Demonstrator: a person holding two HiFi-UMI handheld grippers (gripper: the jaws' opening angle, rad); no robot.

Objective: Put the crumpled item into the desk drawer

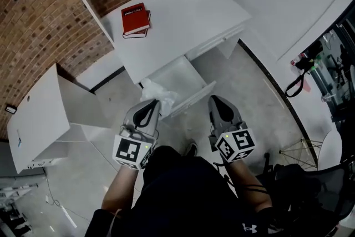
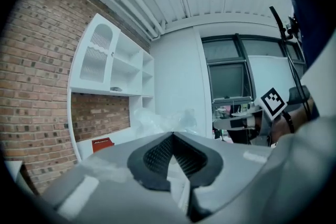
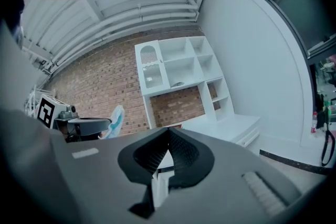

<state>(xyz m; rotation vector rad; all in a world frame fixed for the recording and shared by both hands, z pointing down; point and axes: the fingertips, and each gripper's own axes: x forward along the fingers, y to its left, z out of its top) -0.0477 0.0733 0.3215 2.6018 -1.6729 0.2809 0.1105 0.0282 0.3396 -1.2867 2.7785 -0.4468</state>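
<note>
A crumpled item (image 1: 161,92) of thin whitish, partly clear material hangs at the tip of my left gripper (image 1: 156,101), just above the near left corner of the open white desk drawer (image 1: 193,96). The left gripper view shows the jaws of the left gripper (image 2: 172,135) closed, with the crumpled item (image 2: 157,122) bunched beyond them. In the right gripper view the same crumpled item (image 3: 116,118) sticks up from the left gripper (image 3: 107,123). My right gripper (image 1: 213,99) hovers beside the drawer's right end. The right gripper (image 3: 168,129) is shut with nothing in it.
A red book (image 1: 135,19) lies on the white desk (image 1: 183,25), with a white shelf unit (image 3: 178,68) against the brick wall behind. A white cabinet (image 1: 39,119) stands at the left. A black chair (image 1: 310,186) is at the lower right.
</note>
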